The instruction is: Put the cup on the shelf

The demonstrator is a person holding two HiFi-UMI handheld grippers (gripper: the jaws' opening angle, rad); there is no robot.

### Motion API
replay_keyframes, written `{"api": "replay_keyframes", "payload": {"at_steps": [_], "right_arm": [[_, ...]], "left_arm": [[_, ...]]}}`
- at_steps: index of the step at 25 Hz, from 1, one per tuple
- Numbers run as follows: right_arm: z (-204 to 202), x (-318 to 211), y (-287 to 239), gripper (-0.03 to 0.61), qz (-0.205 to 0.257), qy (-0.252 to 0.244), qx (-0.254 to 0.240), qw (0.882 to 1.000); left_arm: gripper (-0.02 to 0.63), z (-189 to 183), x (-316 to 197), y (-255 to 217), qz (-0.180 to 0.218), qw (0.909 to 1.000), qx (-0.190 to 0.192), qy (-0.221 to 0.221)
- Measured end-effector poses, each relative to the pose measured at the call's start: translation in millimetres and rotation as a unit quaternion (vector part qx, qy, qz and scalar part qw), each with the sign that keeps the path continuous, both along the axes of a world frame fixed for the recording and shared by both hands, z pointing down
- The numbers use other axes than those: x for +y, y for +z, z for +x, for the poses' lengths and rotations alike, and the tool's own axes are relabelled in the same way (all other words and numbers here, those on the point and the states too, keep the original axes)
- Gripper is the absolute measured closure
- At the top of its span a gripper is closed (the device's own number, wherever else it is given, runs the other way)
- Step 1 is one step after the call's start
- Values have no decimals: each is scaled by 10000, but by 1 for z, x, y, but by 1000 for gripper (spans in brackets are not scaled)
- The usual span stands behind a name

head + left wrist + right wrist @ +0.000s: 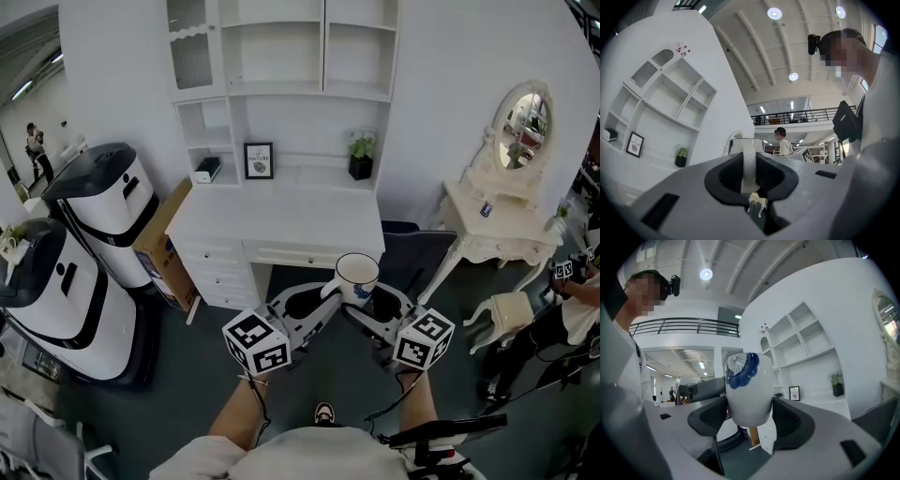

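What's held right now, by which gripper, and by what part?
The cup, held by both grippers. The left gripper pinches its handle, and the right gripper clamps the sides of its body.

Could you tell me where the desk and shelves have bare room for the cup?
Desktop bare before the picture frame and potted plant, and between them. Upper compartments look empty. Left cubby holds a box.
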State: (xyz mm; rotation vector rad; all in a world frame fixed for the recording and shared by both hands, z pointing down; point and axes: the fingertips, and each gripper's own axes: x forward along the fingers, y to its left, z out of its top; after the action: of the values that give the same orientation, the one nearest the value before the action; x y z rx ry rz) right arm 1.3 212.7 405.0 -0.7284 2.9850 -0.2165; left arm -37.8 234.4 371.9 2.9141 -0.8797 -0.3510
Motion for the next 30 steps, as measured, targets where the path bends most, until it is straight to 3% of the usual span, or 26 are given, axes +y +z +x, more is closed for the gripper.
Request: {"api": "replay_keyframes", "payload": {"at_steps": [17, 30], "right_arm": [[59, -140, -5, 267, -9, 6, -128, 9999], [48, -186, 6, 267, -62, -197, 87, 9997]], "left_arm": [[551, 60, -139, -7, -17, 9999, -157, 11], [551, 50, -184, 5, -129, 9995, -156, -229]]}}
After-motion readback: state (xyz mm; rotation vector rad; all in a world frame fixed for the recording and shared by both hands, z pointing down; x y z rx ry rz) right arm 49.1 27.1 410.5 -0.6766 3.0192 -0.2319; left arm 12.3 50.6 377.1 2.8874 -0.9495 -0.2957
